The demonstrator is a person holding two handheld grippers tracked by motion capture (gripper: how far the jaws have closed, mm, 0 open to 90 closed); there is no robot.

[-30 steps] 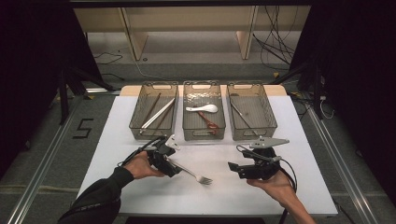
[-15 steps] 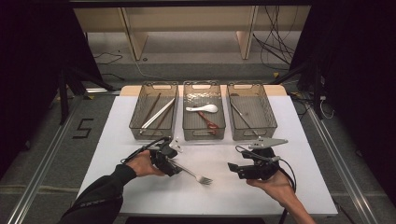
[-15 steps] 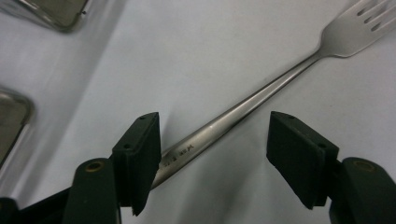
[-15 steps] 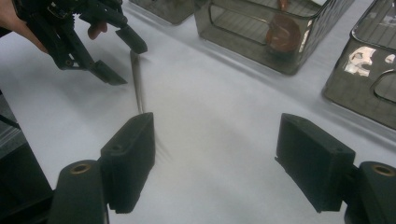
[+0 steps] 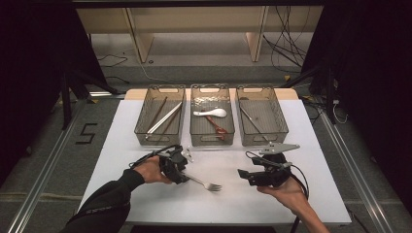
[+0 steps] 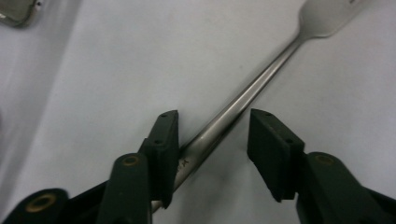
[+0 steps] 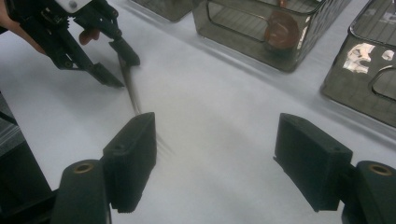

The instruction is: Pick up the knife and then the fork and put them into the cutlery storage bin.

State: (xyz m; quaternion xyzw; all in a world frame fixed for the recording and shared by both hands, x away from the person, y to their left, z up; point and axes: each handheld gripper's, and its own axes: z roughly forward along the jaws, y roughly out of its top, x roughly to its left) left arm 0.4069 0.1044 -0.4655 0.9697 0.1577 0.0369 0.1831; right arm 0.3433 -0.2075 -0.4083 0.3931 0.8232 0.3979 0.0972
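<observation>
A metal fork [image 5: 206, 184] lies on the white table [image 5: 311, 145], tines toward the right. My left gripper [image 5: 182, 175] sits low over its handle. In the left gripper view the handle [image 6: 266, 74] runs between the jaws of the left gripper [image 6: 215, 116], which have just been closing. One pad is at the handle and the other stands apart from it, so the fork is not clamped. My right gripper [image 5: 244, 176] rests to the fork's right, pointing left. In the right gripper view the right gripper [image 7: 217, 135] is open with bare table between its jaws, and the fork [image 7: 133, 93] and left gripper [image 7: 120, 69] lie beyond.
Three mesh bins stand in a row at the back: the left bin [image 5: 145, 131] holds chopsticks, the middle bin [image 5: 194, 133] a white spoon [image 5: 210, 113] and a brown one, the right bin [image 5: 282, 131] a thin utensil. A small metal piece [image 5: 187, 154] lies before the left bin.
The left gripper's jaws have narrowed around the fork handle. Both hands and the fork stay where they were.
</observation>
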